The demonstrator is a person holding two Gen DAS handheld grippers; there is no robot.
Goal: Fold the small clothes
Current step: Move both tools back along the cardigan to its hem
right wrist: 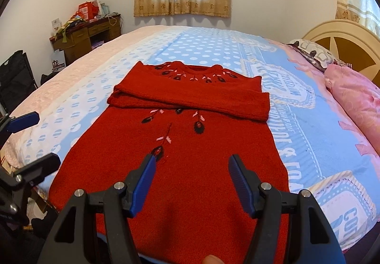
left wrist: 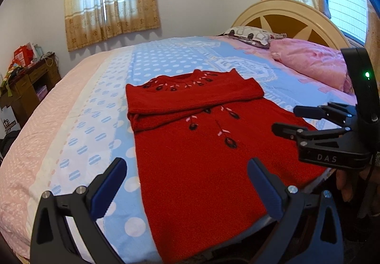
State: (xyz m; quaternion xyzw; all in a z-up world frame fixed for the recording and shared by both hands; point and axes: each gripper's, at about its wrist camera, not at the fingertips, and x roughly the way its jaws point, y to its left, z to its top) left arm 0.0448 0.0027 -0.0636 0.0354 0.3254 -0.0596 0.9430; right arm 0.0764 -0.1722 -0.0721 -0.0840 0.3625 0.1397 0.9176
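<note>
A red knitted sweater [left wrist: 204,157] with dark and pink flower embroidery lies flat on the bed, neck at the far end. Both sleeves are folded across the chest. It also shows in the right wrist view [right wrist: 190,140]. My left gripper [left wrist: 187,169] is open and empty, above the sweater's near left hem; it shows at the left edge of the right wrist view [right wrist: 38,140]. My right gripper [right wrist: 192,169] is open and empty above the sweater's lower middle. It shows at the right of the left wrist view [left wrist: 283,119], jaws apart.
The bed has a blue dotted blanket [left wrist: 166,57] and a pink sheet [left wrist: 30,135]. Pink pillows [left wrist: 313,62] and a cream headboard [left wrist: 285,12] are at the far right. A cluttered wooden desk [right wrist: 83,36] stands at the left wall. A dark bag [right wrist: 16,76] stands by the bed.
</note>
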